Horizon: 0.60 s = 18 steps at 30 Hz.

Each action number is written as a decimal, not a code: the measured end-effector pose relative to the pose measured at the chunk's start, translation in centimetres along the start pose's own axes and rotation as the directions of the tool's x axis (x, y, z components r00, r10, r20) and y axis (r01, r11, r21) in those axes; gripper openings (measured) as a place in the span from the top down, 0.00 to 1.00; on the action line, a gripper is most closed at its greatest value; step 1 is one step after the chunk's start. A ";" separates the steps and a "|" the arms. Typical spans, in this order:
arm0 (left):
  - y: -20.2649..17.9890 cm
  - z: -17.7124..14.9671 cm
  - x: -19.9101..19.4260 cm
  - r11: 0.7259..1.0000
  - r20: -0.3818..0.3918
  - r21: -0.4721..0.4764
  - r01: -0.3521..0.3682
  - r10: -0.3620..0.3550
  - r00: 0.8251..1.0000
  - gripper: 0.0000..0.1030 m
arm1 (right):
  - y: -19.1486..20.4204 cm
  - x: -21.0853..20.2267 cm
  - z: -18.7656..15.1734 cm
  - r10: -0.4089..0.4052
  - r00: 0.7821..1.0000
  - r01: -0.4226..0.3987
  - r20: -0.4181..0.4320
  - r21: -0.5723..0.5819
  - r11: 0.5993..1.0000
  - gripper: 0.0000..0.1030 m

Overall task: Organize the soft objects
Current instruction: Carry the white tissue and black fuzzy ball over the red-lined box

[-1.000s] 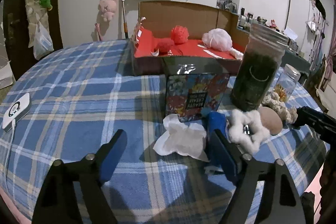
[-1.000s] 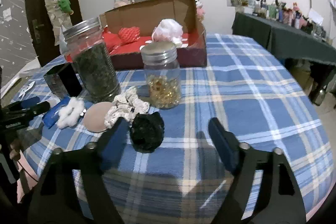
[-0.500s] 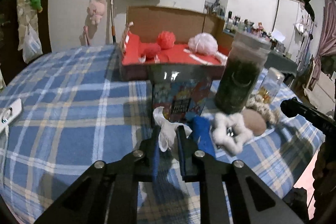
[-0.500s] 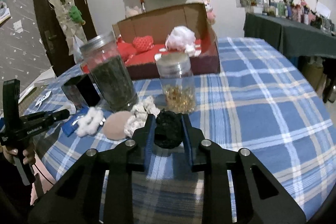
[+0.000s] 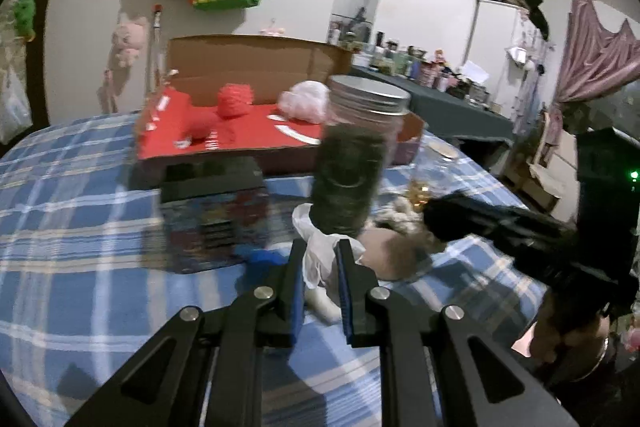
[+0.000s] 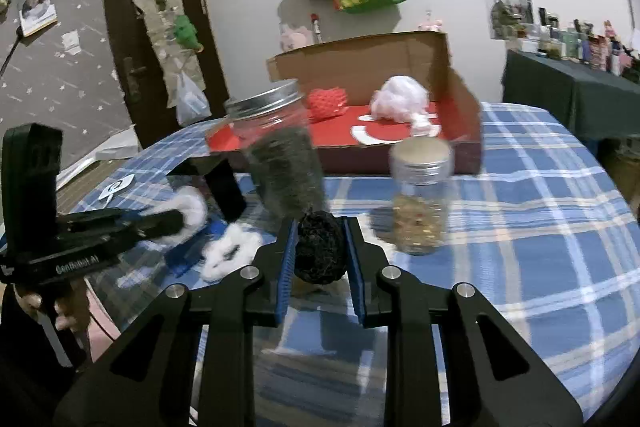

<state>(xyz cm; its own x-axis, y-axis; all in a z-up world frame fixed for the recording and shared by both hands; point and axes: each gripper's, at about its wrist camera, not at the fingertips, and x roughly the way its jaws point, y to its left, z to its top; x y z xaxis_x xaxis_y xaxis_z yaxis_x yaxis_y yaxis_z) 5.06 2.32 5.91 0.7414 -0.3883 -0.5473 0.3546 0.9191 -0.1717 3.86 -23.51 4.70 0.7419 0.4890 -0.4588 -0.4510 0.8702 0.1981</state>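
While you held a gripper in each hand, the scene stood like this:
Table (image 6: 560, 227): covered in blue plaid cloth, it carried everything below.
Cardboard box (image 6: 440, 67): it sat at the far side with its flap up; on its red floor lay a red mesh ball (image 6: 328, 101) and a pale pink puff (image 6: 398, 97).
Tall jar (image 5: 356, 167): dark contents, metal lid, upright just beyond your left gripper.
Small jar (image 6: 420, 195): golden contents, upright just right of your right gripper.
Left gripper (image 5: 318, 267): your jaws were clamped on a white cloth (image 5: 320, 259), which bunched up between the pads.
Right gripper (image 6: 320, 247): your jaws were squeezed onto a black scrunchie (image 6: 320, 247), pads touching both its sides.
White fluffy scrunchie (image 6: 228, 251): it lay on the table left of your right gripper, beside a blue item (image 6: 188, 255).
Beige pad (image 5: 388, 255): it rested just right of the white cloth, blurred.
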 end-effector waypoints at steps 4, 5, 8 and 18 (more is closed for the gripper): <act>-0.9 0.1 1.1 1.000 -0.015 0.007 0.028 -0.028 1.000 0.85 | 0.7 1.4 -0.2 0.032 0.999 -0.032 -0.018 0.000 0.999 0.78; -1.0 0.0 1.3 0.999 -0.016 0.006 0.032 -0.032 0.999 0.85 | 0.8 1.6 -0.2 0.038 0.999 -0.038 -0.022 0.001 0.999 0.78; -1.2 0.1 1.5 0.999 -0.019 0.008 0.040 -0.040 0.999 0.85 | 0.9 2.1 -0.2 0.044 0.999 -0.044 -0.029 0.002 0.999 0.78; -1.3 0.0 2.0 0.999 -0.025 0.005 0.039 -0.038 0.999 0.85 | 0.5 2.5 -0.2 0.047 0.998 -0.046 -0.039 0.016 0.999 0.78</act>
<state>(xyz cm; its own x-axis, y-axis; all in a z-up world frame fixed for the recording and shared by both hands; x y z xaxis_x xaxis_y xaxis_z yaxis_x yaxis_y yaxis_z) 6.10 0.31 5.01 0.7129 -0.4216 -0.5603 0.3859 0.9031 -0.1885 5.35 -21.86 3.46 0.6998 0.5266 -0.4828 -0.4772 0.8475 0.2327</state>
